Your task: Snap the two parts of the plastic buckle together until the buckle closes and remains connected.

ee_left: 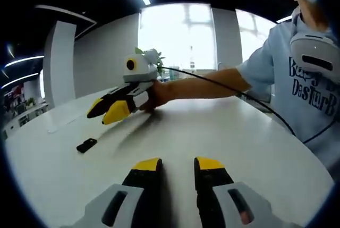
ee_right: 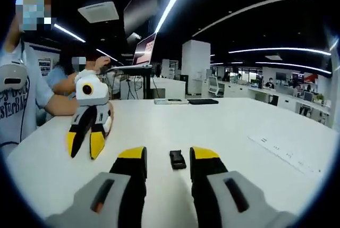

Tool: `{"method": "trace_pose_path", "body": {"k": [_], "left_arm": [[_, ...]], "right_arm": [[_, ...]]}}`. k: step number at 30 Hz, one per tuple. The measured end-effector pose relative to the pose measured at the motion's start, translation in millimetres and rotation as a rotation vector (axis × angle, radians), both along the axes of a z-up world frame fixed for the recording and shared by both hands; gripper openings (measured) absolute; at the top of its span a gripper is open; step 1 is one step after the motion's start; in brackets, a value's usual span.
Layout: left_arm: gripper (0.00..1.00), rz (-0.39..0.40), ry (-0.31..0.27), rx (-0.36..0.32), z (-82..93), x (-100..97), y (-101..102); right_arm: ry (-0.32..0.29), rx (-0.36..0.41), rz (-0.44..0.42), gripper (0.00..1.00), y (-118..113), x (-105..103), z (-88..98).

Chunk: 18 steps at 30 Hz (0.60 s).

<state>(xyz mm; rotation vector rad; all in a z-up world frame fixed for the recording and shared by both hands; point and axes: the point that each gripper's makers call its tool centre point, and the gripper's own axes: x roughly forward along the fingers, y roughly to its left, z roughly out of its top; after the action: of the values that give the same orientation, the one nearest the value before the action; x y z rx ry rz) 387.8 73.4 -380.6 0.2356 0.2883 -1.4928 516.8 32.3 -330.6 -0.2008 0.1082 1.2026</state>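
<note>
A small black plastic buckle (ee_right: 177, 159) lies flat on the white table (ee_right: 239, 127), just beyond the gap between my right gripper's (ee_right: 169, 156) yellow-tipped jaws, which stand apart and hold nothing. The left gripper view has the same buckle (ee_left: 86, 145) at the left, with the right gripper (ee_left: 106, 114) hovering a little past it, held by a hand. My left gripper (ee_left: 178, 164) is open over bare table, well to the right of the buckle. From the right gripper view, the left gripper (ee_right: 84, 147) points down at the table on the left. Whether the buckle's two parts are joined I cannot tell.
A person in a light blue shirt (ee_left: 305, 90) stands at the table's right side, a black cable (ee_left: 255, 100) trailing from the right gripper. A printed sheet (ee_right: 284, 151) lies at the right, and a dark keyboard (ee_right: 202, 101) and a paper at the far edge.
</note>
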Motion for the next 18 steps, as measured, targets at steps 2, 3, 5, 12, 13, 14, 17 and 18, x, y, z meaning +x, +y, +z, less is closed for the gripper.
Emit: {"method": "trace_pose_path", "body": {"k": [2,3,5,12,13,14,17,18], "left_arm": [[0.23,0.001,0.004,0.001,0.0,0.6,0.5],[0.23,0.002,0.006,0.002,0.0,0.9,0.8],[0.23,0.003,0.008,0.004,0.1,1.3,1.4],[0.23,0.041,0.016,-0.038,10.5,8.0,5.1],[0.23,0.047,0.020,-0.055,14.1,9.4,5.4],[0.23,0.049,0.023,-0.063,16.2,10.1,6.7],[0.23,0.074,0.032,-0.100,24.6,14.4,9.6],[0.23,0.083,0.032,-0.114,28.1,15.6,10.9]], "right_arm": [[-0.009,0.007,-0.009,0.34,-4.8,-4.0,5.6],[-0.016,0.015,-0.013,0.34,-6.7,-5.6,8.8],[-0.022,0.019,-0.022,0.36,-6.9,-13.6,13.0],[-0.051,0.045,-0.056,0.40,-5.6,-43.4,28.8],[-0.052,0.052,-0.061,0.40,-5.6,-47.6,31.0],[-0.057,0.065,-0.073,0.41,-5.6,-51.9,33.9],[-0.050,0.109,-0.115,0.43,-8.3,-62.3,39.0],[-0.043,0.123,-0.136,0.44,-10.0,-65.0,40.2]]}}
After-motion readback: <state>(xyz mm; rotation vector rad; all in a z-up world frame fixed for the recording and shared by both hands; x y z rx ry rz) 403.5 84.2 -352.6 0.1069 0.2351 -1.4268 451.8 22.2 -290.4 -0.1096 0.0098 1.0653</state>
